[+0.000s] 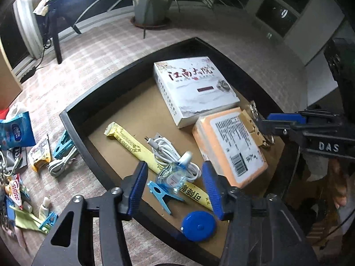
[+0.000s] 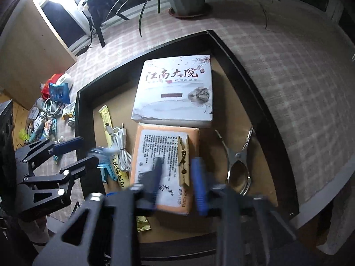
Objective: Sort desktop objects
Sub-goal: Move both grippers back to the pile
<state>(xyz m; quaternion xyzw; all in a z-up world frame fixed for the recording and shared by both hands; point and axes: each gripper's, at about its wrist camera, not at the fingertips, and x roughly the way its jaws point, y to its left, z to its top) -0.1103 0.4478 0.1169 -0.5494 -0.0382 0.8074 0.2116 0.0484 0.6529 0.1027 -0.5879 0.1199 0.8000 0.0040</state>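
A black tray (image 1: 73,124) with a cardboard floor holds a white box (image 1: 195,88), an orange pack (image 1: 230,146), a yellow stick packet (image 1: 133,148), a white cable (image 1: 164,150), a blue clip (image 1: 162,192) and a blue round tape measure (image 1: 198,226). My left gripper (image 1: 175,186) is open over the tray's near edge, with a small clear bottle (image 1: 175,173) lying between its fingers. My right gripper (image 2: 177,177) is open above the orange pack (image 2: 164,168), where a wooden clothespin (image 2: 184,161) lies. A metal clip (image 2: 238,161) lies to its right.
Loose items lie on the checked tablecloth left of the tray: a blue packet (image 1: 16,130), a snack packet (image 1: 40,155), a teal clip (image 1: 63,144), a grey cable (image 1: 62,161) and small tubes (image 1: 44,208). A potted plant (image 1: 150,2) stands at the back.
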